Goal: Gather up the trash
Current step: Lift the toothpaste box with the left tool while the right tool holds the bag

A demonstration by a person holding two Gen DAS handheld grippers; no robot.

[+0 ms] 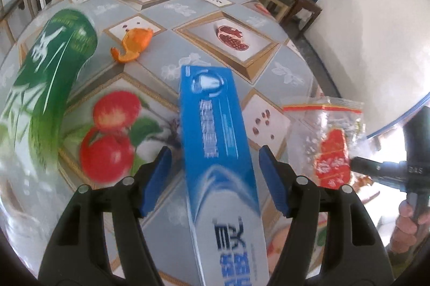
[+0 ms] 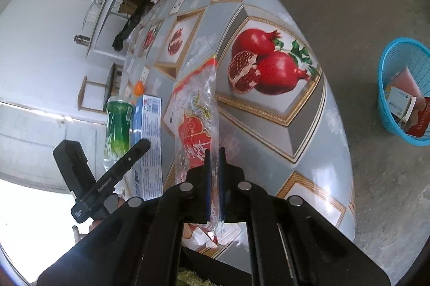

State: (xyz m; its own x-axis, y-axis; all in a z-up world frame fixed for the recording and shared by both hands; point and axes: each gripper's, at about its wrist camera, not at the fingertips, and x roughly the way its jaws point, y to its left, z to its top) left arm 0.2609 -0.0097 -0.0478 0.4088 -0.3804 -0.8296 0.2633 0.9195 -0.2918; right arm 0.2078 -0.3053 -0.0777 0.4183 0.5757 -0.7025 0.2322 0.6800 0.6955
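The right gripper (image 2: 214, 151) is pinching the plastic wrapper (image 2: 197, 108) shut-jawed for binning; the left gripper (image 1: 216, 154) is straddling the toothpaste box (image 1: 215, 130) near the table's (image 1: 166, 55) edge, jaws wide, not gripping.

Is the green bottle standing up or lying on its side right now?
Lying on its side. The green bottle stretches flat along the table beside the blue box, not resting on its base.

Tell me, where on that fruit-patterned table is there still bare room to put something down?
Free: the wide stretch around the printed pomegranates, right of the plastic wrapper, and the far tablecloth beyond the orange peel. Crowded: the near strip where green bottle, blue box and wrapper lie close together.
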